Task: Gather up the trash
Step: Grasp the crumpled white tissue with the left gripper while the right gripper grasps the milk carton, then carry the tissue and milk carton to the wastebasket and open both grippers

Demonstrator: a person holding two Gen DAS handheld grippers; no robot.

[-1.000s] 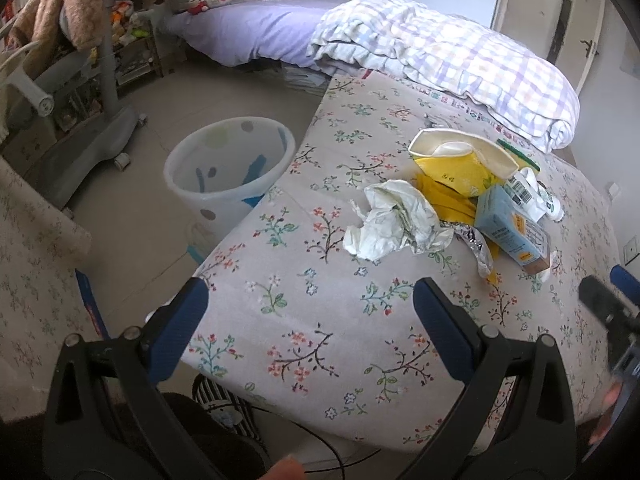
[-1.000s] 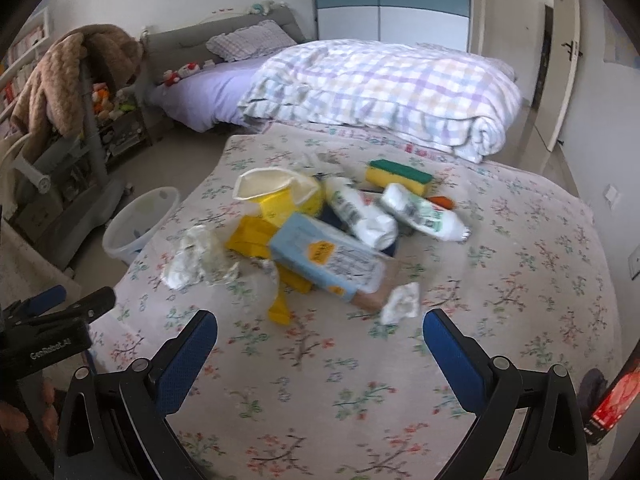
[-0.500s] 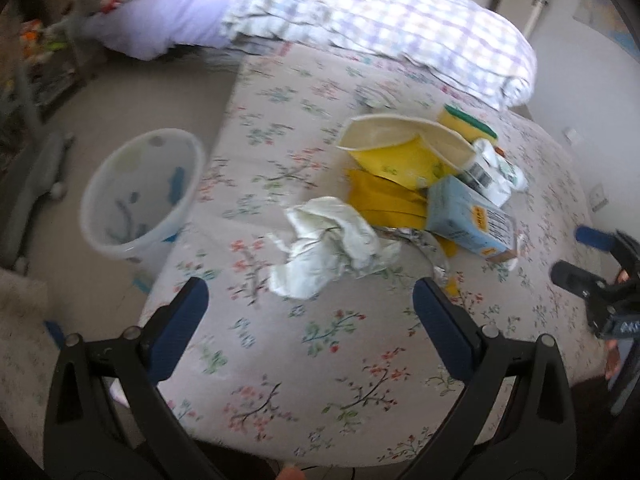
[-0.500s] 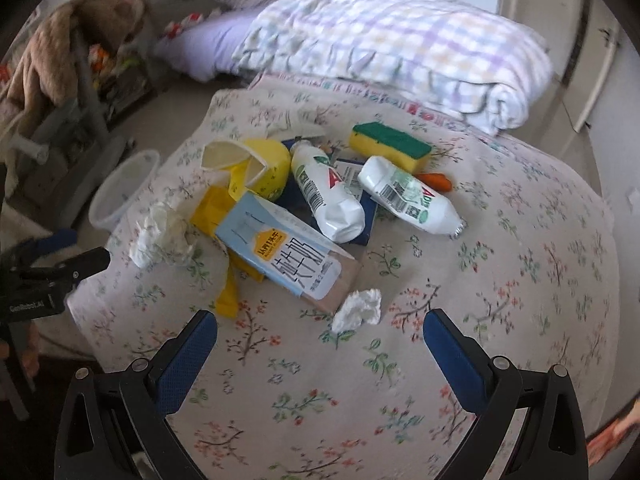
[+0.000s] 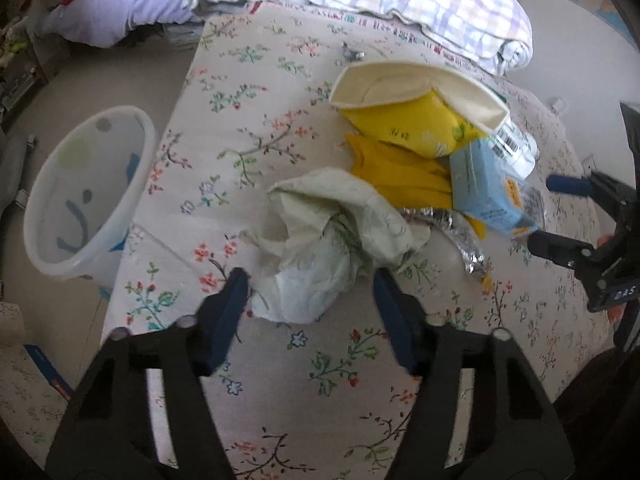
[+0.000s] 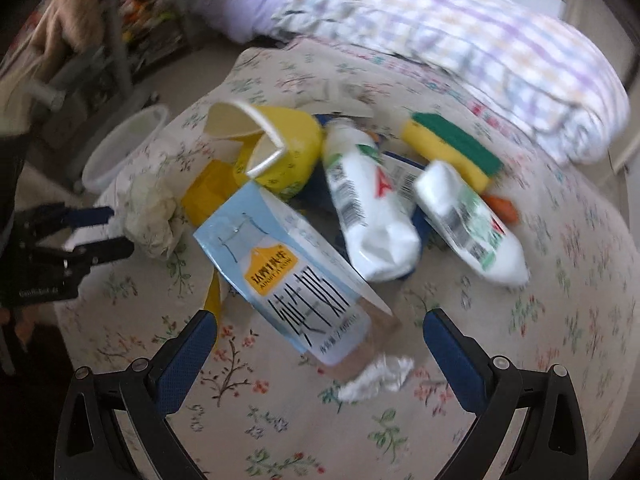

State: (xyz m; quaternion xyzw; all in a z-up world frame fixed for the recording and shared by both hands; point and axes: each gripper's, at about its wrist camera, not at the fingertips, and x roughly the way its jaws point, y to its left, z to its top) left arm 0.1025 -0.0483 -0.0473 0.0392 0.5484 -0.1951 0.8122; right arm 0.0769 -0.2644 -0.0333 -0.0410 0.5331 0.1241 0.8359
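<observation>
Left gripper: jaws closing, come down from wide apart around crumpled paper wrapper between its tips | right gripper: spread, empty, over blue carton | bin left, unfilled.

the left gripper is built of black plastic arms with triangular cut-outs, fastened by round silver screws, and its fingers are faced with dark blue pads. the right gripper is made alike, with brighter blue pads on its fingers. pale lettering is carried on each black body, too blurred to be read.
</observation>
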